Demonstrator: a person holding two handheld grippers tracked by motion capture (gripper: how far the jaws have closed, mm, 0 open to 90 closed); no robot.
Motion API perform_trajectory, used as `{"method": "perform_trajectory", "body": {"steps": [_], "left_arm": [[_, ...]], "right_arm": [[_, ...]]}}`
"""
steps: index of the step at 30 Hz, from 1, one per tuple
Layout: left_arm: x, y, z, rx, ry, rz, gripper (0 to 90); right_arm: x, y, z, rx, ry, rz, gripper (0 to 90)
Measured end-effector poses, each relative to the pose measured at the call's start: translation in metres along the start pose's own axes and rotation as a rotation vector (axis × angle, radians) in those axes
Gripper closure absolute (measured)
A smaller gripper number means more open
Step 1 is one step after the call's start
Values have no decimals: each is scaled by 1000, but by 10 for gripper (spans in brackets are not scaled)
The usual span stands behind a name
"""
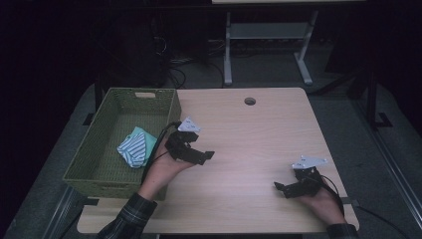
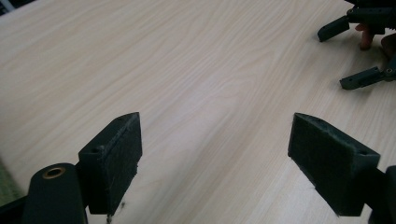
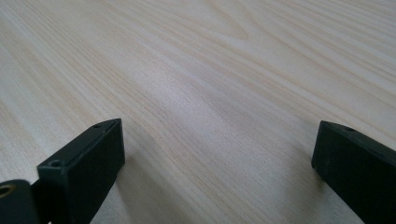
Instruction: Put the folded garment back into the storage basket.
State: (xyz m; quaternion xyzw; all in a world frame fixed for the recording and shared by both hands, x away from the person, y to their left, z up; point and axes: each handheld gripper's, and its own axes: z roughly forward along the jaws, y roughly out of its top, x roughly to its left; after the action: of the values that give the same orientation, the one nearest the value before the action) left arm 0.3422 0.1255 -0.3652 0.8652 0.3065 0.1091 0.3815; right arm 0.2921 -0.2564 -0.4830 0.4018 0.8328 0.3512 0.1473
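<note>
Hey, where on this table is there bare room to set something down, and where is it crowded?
The widest bare patch of the table runs between the left gripper and the right gripper, back to the round cable hole. It's crowded at the left edge, where the green basket holds a striped cloth, with the left gripper just beside its right wall.

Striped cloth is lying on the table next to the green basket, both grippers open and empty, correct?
Not quite: the high view shows the striped cloth lying inside the green basket, not on the table. The left gripper and right gripper are indeed open and empty.
</note>
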Motion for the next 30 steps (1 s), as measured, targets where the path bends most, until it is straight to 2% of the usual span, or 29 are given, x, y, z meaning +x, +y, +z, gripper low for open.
{"method": "perform_trajectory", "body": {"steps": [7, 15, 19, 23, 24, 27, 30], "left_arm": [[-10, -15, 21, 5, -10, -9, 172], [-14, -31, 38, 8, 18, 5, 167], [-14, -43, 51, 33, 18, 2, 163], [-15, -48, 58, 52, 31, 15, 158], [-15, -51, 63, 70, 29, 22, 156], [-16, -56, 71, 88, 13, 0, 156], [-18, -61, 79, 117, 22, 14, 153]], "right_arm": [[0, 0, 0, 1, 1, 0, 23], [0, 0, 0, 1, 1, -2, 23], [0, 0, 0, 1, 2, -3, 23], [0, 0, 0, 2, 2, -3, 23], [0, 0, 0, 2, 2, -4, 23], [0, 0, 0, 0, 1, -8, 23], [0, 0, 0, -2, 3, -12, 23]]}}
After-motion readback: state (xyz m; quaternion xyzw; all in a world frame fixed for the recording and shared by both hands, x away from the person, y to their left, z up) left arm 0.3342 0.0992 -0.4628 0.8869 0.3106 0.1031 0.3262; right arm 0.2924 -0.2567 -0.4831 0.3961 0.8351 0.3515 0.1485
